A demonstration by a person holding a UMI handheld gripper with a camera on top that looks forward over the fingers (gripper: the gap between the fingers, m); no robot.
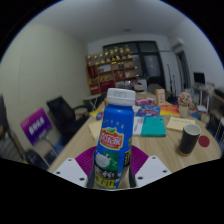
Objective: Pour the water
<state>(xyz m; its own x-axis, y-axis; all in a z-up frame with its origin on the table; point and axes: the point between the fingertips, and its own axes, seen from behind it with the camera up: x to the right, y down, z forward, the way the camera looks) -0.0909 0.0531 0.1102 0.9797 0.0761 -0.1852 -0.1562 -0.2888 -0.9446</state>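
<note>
A plastic bottle [114, 140] with a blue cap and a blue, green and red label stands upright between my fingers, filling the gap from pad to pad. My gripper [113, 172] is shut on the bottle, with the magenta pads [88, 162] pressing its lower label on both sides. The bottle hides the table right ahead of the fingers. Beyond and to the right, a dark cup [189, 139] stands on the wooden table [160, 150].
On the table beyond the bottle lie a teal notebook [153, 126], a yellow pad [97, 128] and a red disc [205, 141]. Black office chairs [62, 115] line the left side, one with a purple sign [37, 126]. Shelves [112, 68] stand at the far wall.
</note>
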